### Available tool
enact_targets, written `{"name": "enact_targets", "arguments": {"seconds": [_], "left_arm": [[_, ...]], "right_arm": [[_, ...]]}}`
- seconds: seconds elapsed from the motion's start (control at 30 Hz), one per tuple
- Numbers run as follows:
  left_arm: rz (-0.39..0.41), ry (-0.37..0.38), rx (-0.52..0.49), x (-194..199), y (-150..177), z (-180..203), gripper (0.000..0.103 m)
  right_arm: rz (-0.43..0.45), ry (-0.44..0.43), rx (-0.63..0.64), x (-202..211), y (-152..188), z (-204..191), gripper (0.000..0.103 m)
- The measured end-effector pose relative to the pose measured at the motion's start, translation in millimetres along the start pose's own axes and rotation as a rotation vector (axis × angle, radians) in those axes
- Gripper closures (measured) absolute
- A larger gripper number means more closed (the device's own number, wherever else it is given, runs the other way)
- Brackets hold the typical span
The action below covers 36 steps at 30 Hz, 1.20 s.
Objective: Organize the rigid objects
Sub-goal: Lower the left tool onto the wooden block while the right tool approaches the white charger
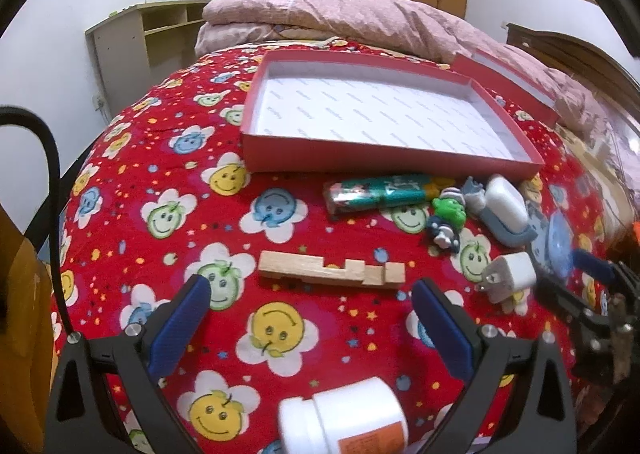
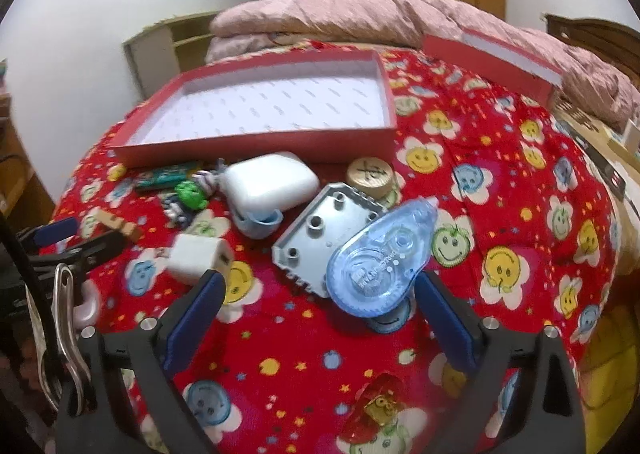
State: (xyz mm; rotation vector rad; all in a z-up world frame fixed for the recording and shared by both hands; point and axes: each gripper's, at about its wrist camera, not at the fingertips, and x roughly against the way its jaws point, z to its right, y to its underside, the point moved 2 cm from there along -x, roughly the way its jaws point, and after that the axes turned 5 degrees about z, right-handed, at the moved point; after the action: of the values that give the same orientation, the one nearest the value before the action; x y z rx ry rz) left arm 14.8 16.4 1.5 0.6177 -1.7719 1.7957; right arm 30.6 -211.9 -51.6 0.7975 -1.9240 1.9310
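Note:
On the red smiley-face bedspread lies an open red box (image 1: 256,150) with a white lining and nothing in it. In front of it lie a wooden puzzle piece (image 1: 332,272), a green tube (image 1: 376,194), a green toy figure (image 1: 448,218), a white case (image 1: 506,202) and a white charger plug (image 1: 510,278). My left gripper (image 1: 310,288) is open just short of the wooden piece. A white bottle (image 1: 348,418) lies below its fingers. My right gripper (image 2: 320,286) is open before a blue correction tape (image 2: 380,262) resting on a grey plate (image 2: 316,230). Nothing is held.
The box lid (image 2: 492,62) leans against a folded pink quilt (image 2: 360,14) at the back right. A gold cap (image 2: 370,176) sits by the red box (image 2: 256,146). A small red and gold object (image 2: 376,410) lies near the bed's front edge. A wardrobe and shelves stand behind.

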Motion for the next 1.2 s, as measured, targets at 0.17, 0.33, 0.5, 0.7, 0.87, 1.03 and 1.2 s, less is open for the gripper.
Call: {"name": "enact_targets", "arguments": {"seconds": [0.17, 0.33, 0.5, 0.7, 0.87, 1.03, 1.2], "left_arm": [[-0.014, -0.011, -0.007, -7, 2, 2, 0.001], [-0.012, -0.002, 0.021, -8, 1, -4, 0.001], [-0.013, -0.002, 0.004, -10, 1, -1, 0.001], [-0.029, 0.006, 0.017, -12, -2, 0, 0.001], [-0.028, -0.003, 0.003, -13, -1, 1, 0.003], [-0.014, -0.011, -0.013, -14, -3, 5, 0.008], [-0.001, -0.001, -0.038, -10, -4, 10, 0.022]], "right_arm": [[0.012, -0.008, 0.014, 10, -2, -2, 0.005], [0.026, -0.014, 0.017, 19, -3, -2, 0.005], [0.024, -0.016, 0.021, 21, -5, -4, 0.005], [0.021, -0.014, 0.012, 24, -4, -4, 0.005], [0.019, -0.023, 0.019, 25, -2, -7, 0.005], [0.021, -0.029, 0.033, 27, -3, -13, 0.005], [0.022, -0.040, 0.051, 30, -4, -20, 0.006]]}}
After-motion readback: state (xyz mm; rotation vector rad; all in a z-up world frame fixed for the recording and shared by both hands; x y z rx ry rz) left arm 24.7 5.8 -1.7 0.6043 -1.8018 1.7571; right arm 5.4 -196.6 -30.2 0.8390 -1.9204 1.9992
